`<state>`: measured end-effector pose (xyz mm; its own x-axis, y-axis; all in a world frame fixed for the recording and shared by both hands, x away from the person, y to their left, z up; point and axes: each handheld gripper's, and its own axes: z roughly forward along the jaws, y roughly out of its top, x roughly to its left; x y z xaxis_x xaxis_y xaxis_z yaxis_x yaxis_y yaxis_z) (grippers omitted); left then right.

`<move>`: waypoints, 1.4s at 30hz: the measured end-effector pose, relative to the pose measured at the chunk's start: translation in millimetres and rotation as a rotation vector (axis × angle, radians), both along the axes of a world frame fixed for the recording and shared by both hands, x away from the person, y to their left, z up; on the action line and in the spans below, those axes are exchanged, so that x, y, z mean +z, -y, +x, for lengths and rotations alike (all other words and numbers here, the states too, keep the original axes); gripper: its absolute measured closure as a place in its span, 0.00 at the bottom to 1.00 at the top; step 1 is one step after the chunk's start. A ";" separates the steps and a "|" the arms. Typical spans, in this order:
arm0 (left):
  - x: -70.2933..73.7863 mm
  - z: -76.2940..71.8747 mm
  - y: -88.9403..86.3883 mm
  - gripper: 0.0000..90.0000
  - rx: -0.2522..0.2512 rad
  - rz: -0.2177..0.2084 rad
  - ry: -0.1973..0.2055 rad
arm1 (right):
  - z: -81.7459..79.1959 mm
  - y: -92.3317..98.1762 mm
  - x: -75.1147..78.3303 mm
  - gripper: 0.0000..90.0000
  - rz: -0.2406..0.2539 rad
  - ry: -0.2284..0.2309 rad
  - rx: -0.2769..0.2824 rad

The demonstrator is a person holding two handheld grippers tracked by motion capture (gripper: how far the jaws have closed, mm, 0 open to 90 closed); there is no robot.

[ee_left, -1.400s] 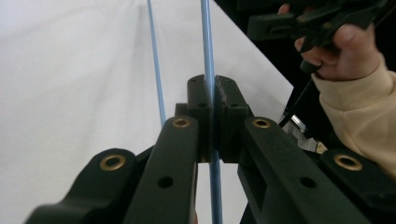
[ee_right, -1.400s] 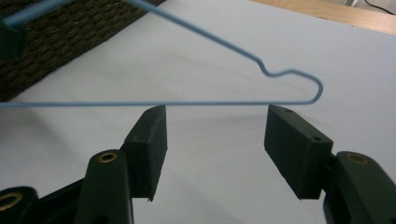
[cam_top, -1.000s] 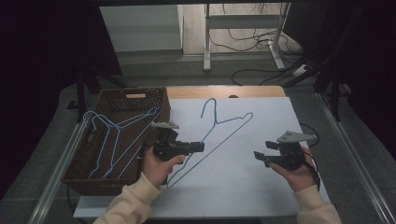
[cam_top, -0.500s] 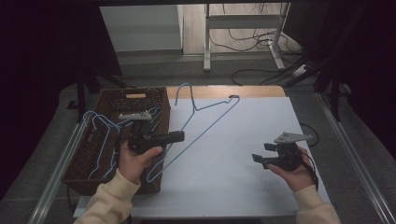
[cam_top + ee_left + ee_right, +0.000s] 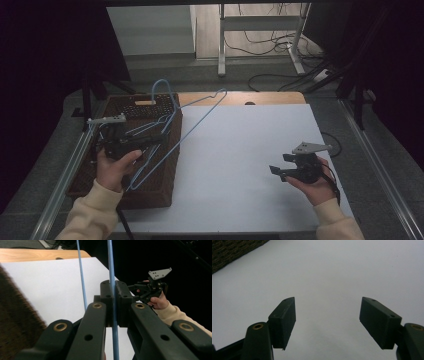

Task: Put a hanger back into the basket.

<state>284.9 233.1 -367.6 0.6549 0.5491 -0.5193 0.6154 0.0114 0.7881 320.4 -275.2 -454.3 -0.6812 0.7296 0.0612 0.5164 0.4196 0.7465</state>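
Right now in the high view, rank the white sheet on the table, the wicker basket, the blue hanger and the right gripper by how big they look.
1. white sheet
2. wicker basket
3. blue hanger, lifted nearer the camera, so unsure against the basket
4. right gripper

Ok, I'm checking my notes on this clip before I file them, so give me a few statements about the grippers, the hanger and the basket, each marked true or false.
1. The left gripper is shut on a blue wire hanger. True.
2. The right gripper holds a second hanger. False: its jaws stand open over the white tabletop with nothing between them.
3. The held hanger lies flat on the table. False: it is lifted, its hook end above the brown woven basket.
4. The basket sits at the left side of the table. True.
5. The two grippers touch each other. False: they are well apart.
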 end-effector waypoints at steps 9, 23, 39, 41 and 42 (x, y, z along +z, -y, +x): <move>-5.8 -2.0 -31.0 0.96 0.061 0.017 -0.009 | 0.6 -0.4 -1.2 0.32 -0.005 -0.001 0.000; -22.3 -5.6 -83.0 0.96 0.147 0.026 -0.032 | 1.3 -1.2 -3.0 0.32 -0.014 -0.010 0.001; -49.3 -1.8 -118.5 0.96 0.229 0.029 -0.098 | 1.6 -2.1 -4.3 0.32 -0.021 -0.016 0.002; -52.9 -0.1 -117.8 0.96 0.231 0.038 -0.110 | 1.6 -2.2 -4.4 0.32 -0.021 -0.016 0.002; -55.3 1.2 -117.3 0.96 0.228 0.040 -0.118 | 1.6 -2.2 -4.5 0.32 -0.022 -0.016 0.002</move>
